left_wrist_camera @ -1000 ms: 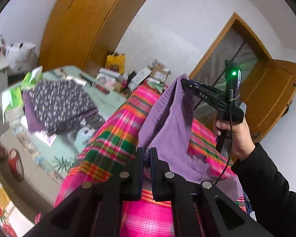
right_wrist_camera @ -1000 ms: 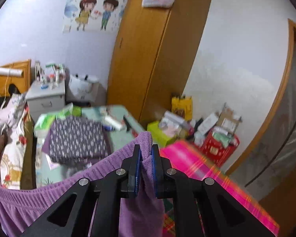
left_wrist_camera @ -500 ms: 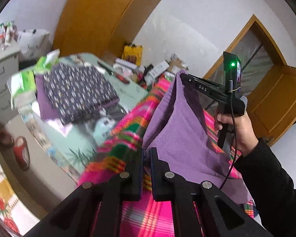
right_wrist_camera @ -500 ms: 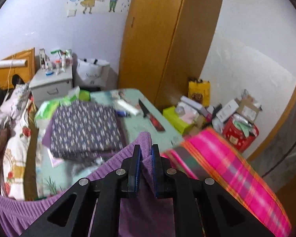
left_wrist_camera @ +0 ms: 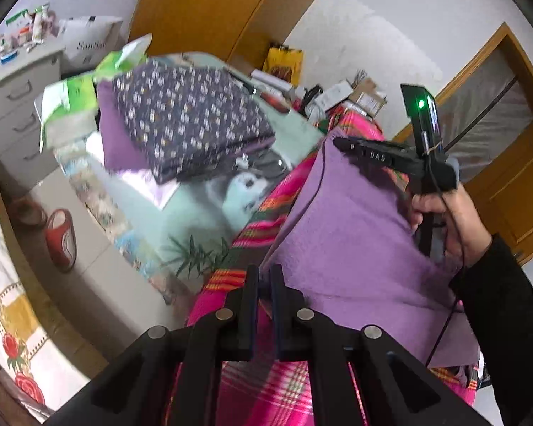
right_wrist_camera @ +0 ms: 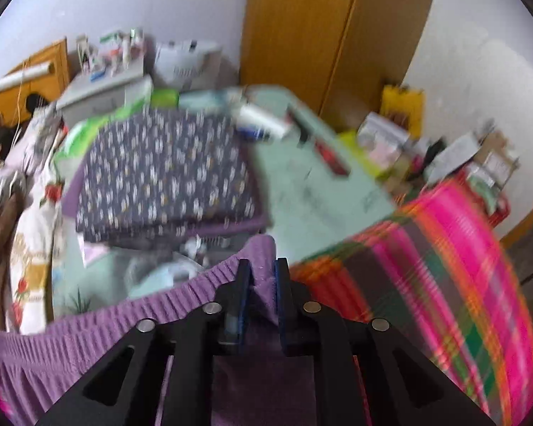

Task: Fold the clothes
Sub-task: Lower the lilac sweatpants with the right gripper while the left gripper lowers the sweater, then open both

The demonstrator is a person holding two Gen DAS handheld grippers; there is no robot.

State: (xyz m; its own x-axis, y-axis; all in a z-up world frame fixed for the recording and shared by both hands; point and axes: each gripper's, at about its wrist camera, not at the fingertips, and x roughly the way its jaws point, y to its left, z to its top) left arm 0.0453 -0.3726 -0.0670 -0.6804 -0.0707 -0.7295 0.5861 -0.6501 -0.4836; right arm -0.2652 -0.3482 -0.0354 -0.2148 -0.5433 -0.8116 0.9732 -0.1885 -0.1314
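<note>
A purple knit garment [left_wrist_camera: 351, 234] hangs stretched between both grippers just above a pink plaid cloth [left_wrist_camera: 266, 390]. My left gripper [left_wrist_camera: 264, 269] is shut on the garment's near corner. The right gripper [left_wrist_camera: 339, 143], held by a hand [left_wrist_camera: 451, 220] in a black sleeve, is at the far top corner. In the right wrist view, the right gripper [right_wrist_camera: 263, 264] has its jaws opening. The garment's ribbed edge [right_wrist_camera: 89, 337] still lies in the gap between them, over the plaid cloth [right_wrist_camera: 444, 266].
A folded stack of dark patterned clothes [left_wrist_camera: 188, 120] lies on the pale green table [left_wrist_camera: 195, 213] beyond the plaid cloth. A grey drawer cabinet [left_wrist_camera: 14, 96] and red slipper [left_wrist_camera: 60, 238] are on the left. Boxes [left_wrist_camera: 337, 96] clutter the wall by the wooden wardrobe [left_wrist_camera: 213, 7].
Both grippers have sunk toward the plaid cloth and tipped downward, carrying the purple garment. The right gripper's jaws have parted from a tight pinch to a visible gap.
</note>
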